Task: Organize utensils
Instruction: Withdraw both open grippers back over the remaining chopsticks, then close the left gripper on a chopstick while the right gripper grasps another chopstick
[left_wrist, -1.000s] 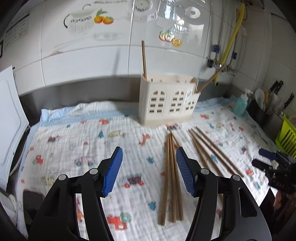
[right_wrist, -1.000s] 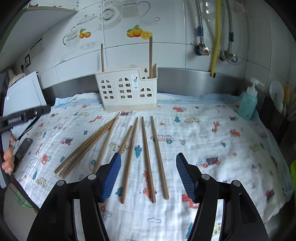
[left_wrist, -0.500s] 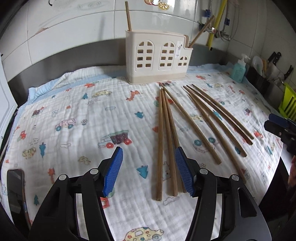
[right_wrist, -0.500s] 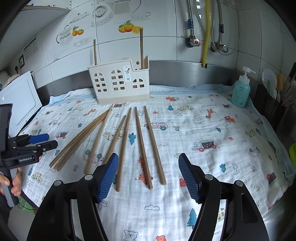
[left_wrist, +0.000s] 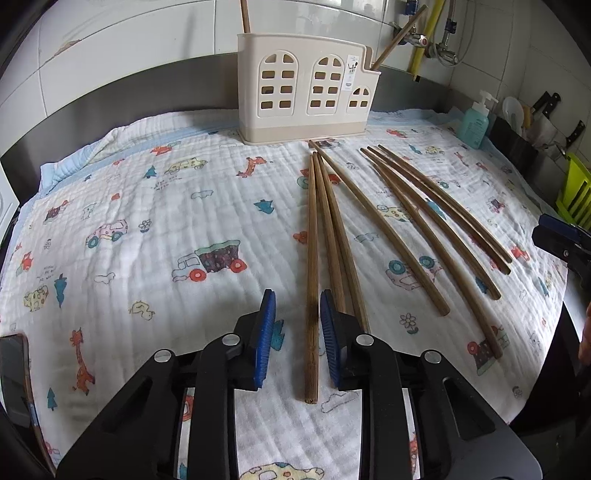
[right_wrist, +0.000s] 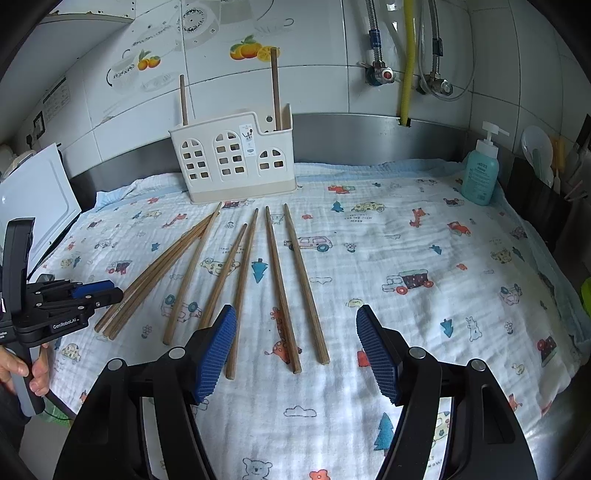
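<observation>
— Kitchen counter under a cartoon-print cloth (left_wrist: 155, 221), white tiles behind. What's your worry?

— My left gripper (left_wrist: 297, 334) has its blue pads either side of the leftmost chopstick (left_wrist: 312, 266), narrowed but not yet clenched; I see a gap on both sides. Two more chopsticks (left_wrist: 338, 243) lie touching it. If I close now, I judge the right pad could drag a neighbour in, or pinch the cloth, and I'd lift a bundle or a fold.

— Anything else?

— I'm near the stick's butt end. Held there, it may droop and swing on the way to the cream utensil holder (left_wrist: 306, 88) at the back, which already holds two chopsticks.

— And your other hand?

— My right gripper (right_wrist: 295, 345) hangs spread wide and empty over the other chopsticks (right_wrist: 280, 280), touching none.

— What changed from half a second ago?

— My left pads were wide apart with the stick just inside the right one; now they've drawn in and I've come lower and further forward, so the stick runs between them. The right has barely moved. From its view, my left gripper (right_wrist: 92, 291) has advanced onto the leftmost bunch.
</observation>
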